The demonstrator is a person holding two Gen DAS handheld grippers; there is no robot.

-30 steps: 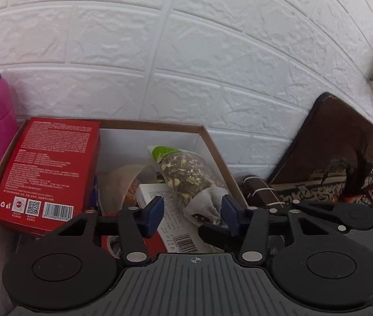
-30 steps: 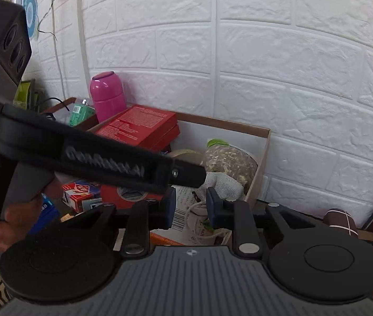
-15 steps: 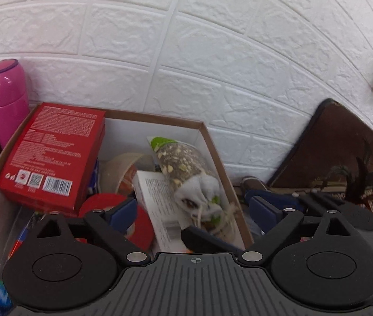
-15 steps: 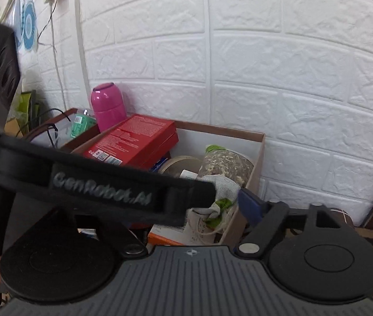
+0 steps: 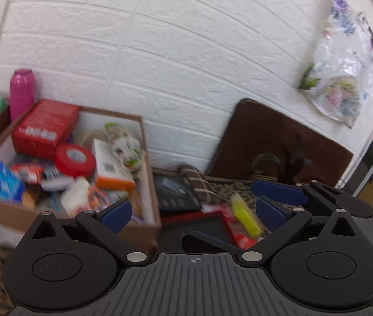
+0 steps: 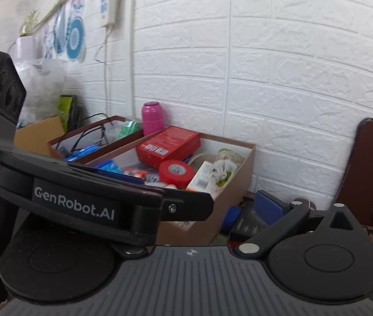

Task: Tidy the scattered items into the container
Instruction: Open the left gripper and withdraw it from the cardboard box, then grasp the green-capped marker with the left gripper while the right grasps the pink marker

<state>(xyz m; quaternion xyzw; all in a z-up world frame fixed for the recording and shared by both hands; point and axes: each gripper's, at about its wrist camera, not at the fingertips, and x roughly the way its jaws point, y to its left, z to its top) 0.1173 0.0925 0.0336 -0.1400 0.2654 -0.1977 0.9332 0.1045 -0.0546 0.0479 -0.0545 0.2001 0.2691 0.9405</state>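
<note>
The left gripper (image 5: 193,212) hangs wide open and empty, just right of the cardboard box (image 5: 148,184). The right gripper (image 6: 204,208) is spread too, holding nothing. The white pouch (image 5: 127,144) lies in the box's far right corner, beside the red tape roll (image 5: 74,159).

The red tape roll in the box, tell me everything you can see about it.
The red tape roll is a wide ring of glossy red tape wound on a pale core with blurred print on its hub. It lies tilted inside the cardboard box, hub facing up and outward, on top of the clutter. It leans against the red carton behind it, and a white-and-orange packet sits right beside it. Neither gripper touches it.
</note>
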